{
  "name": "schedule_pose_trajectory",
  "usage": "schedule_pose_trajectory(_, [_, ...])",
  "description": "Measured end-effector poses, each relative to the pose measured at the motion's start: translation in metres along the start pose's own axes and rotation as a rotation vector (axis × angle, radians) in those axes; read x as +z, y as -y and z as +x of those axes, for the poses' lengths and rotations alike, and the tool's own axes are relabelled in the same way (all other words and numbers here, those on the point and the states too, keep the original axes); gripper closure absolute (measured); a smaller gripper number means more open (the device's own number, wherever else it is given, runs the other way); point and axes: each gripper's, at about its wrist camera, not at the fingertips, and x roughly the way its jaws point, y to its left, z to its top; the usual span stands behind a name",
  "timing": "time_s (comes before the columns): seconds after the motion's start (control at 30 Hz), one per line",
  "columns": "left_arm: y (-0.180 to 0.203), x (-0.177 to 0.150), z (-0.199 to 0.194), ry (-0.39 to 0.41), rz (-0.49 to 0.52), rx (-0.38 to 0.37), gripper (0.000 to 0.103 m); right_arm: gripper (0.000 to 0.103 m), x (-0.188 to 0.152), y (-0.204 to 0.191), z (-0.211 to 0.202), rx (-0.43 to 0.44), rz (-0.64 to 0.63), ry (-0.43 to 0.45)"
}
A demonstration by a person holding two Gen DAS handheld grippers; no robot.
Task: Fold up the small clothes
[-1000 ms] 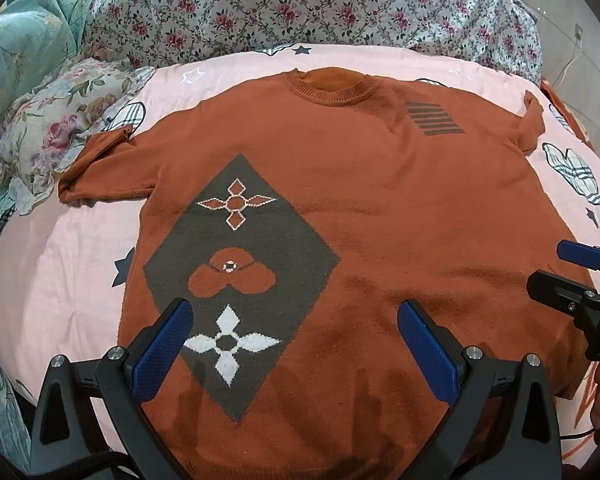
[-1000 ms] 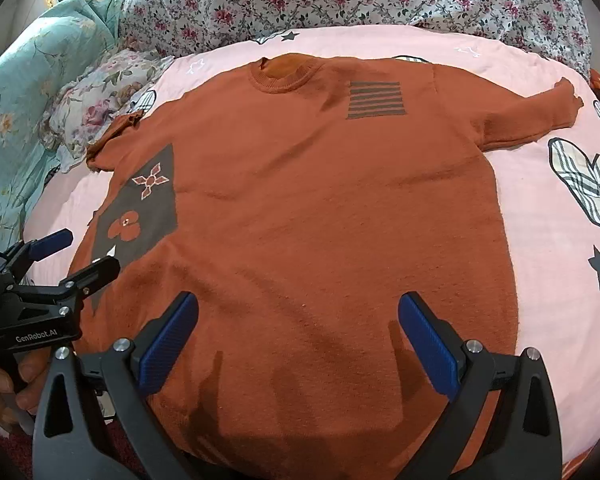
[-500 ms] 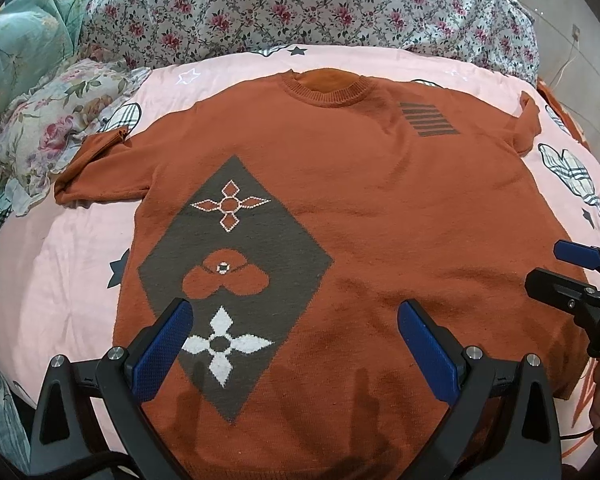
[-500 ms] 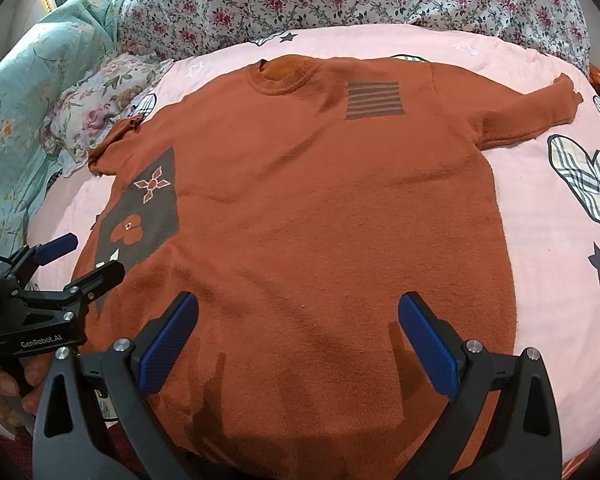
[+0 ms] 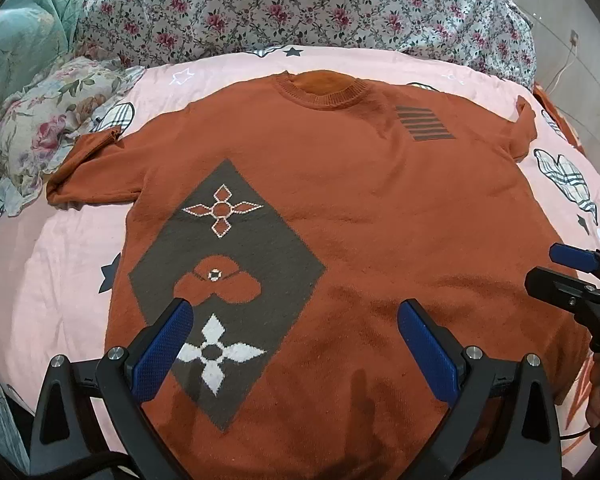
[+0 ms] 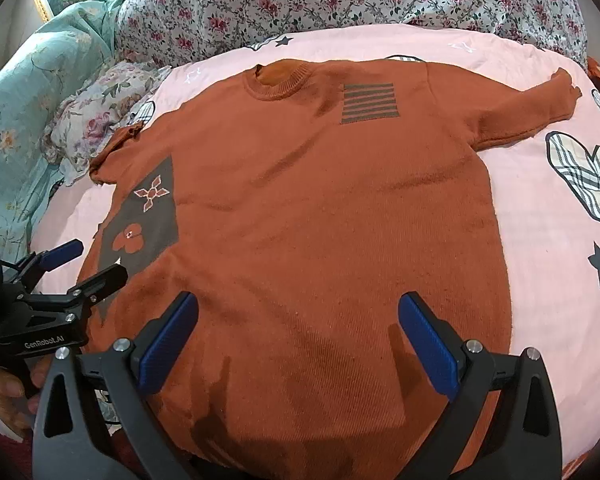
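An orange short-sleeved knit sweater [image 5: 360,208] lies flat, front up, on a pink bed sheet [image 5: 60,264]; it also shows in the right wrist view [image 6: 320,208]. It has a grey diamond patch [image 5: 228,264] with flower shapes and a striped grey patch [image 5: 424,123] near the collar. My left gripper [image 5: 296,332] is open and empty above the lower hem, over the diamond patch. My right gripper [image 6: 298,330] is open and empty above the hem's right half. Each gripper shows at the edge of the other's view, the right one [image 5: 568,276] and the left one [image 6: 76,268].
A floral quilt [image 5: 300,4] is bunched along the far side of the bed. A teal floral blanket [image 6: 32,92] and a floral pillow [image 5: 48,128] lie at the left. The sheet [image 6: 560,208] has heart and star prints.
Both grippers have moved slightly back toward the hem, so the sweater sits a little further away in both views. Both stay open and empty.
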Motion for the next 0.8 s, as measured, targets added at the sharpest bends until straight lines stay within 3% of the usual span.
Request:
schedule_pose_trajectory(0.23, [0.001, 0.005, 0.006, -0.023, 0.004, -0.010, 0.001, 0.003, 0.005, 0.005, 0.001, 0.015, 0.010, 0.009])
schedule_pose_trajectory(0.4, [0.001, 0.008, 0.014, -0.059, -0.026, -0.060, 0.001, 0.003, 0.010, 0.015, 0.003, 0.025, 0.035, 0.008])
schedule_pose_trajectory(0.8, [-0.005, 0.030, 0.029, -0.025, -0.038, -0.074, 0.001, 0.003, 0.035, 0.065, -0.002, 0.068, 0.158, 0.041])
